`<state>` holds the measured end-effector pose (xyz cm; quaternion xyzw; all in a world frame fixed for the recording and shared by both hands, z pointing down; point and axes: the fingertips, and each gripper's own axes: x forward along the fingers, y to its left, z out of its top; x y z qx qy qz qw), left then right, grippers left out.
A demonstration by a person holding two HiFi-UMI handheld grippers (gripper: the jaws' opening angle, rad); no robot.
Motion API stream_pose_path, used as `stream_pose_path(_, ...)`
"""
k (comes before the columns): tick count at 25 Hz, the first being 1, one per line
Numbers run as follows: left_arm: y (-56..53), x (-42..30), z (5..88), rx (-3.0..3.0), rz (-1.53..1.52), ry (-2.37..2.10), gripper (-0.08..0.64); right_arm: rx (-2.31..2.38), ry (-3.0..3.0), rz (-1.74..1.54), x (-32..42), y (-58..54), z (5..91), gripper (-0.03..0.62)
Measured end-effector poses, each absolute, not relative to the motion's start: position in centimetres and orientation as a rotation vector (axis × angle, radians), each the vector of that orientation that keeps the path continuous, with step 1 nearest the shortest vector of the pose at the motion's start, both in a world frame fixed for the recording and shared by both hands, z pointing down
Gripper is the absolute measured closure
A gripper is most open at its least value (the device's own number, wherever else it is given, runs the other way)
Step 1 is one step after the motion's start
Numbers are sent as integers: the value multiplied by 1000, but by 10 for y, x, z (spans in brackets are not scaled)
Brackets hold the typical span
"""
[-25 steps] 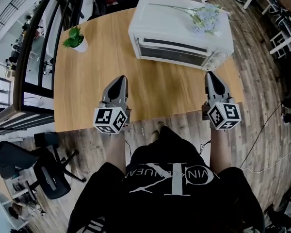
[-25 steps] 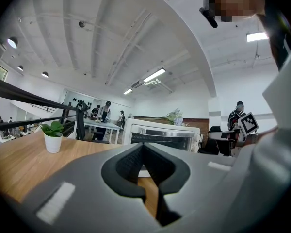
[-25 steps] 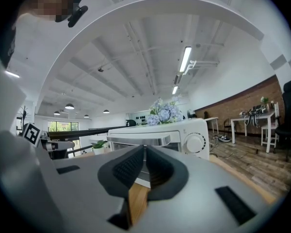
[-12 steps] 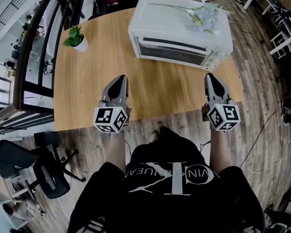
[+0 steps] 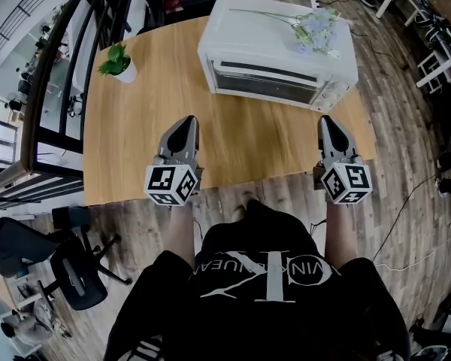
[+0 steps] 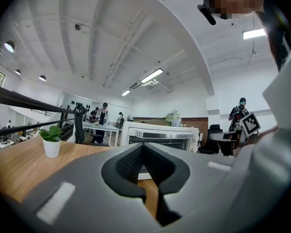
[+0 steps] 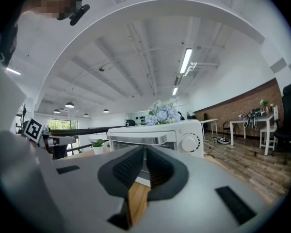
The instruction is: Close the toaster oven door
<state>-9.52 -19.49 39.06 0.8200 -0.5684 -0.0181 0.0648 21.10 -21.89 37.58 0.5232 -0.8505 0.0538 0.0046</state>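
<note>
A white toaster oven point(image 5: 278, 51) stands at the far right of the wooden table point(image 5: 143, 119), and its glass door point(image 5: 267, 83) is up against the front, closed. Both grippers hover over the table's near edge, well short of the oven. My left gripper point(image 5: 183, 128) is shut with nothing in it and points at the oven's left part point(image 6: 160, 137). My right gripper point(image 5: 329, 124) is also shut and empty, in line with the oven's right end. In the right gripper view the oven's knob point(image 7: 189, 141) shows just past the closed jaws point(image 7: 144, 152).
A spray of pale blue flowers point(image 5: 312, 27) lies on the oven's top. A small potted plant point(image 5: 118, 61) stands at the table's far left. A black railing point(image 5: 56, 66) runs along the left side, and an office chair point(image 5: 68, 265) stands on the floor below it.
</note>
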Motion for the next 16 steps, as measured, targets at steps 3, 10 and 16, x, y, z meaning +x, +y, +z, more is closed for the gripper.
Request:
stream_pose_path(3,-194,-94,389,2477,-57,-1713,554,1636,-2666,168,211,-217,376,565)
stream_pose_path(10,-194,-94,392,2475,-46,-1707,554,1631,-2660,178,211,-215,380,565)
stream_pose_path(16,-194,-96,395,2471,-45,-1695,554,1625,-2654,187,207,-214,382,565)
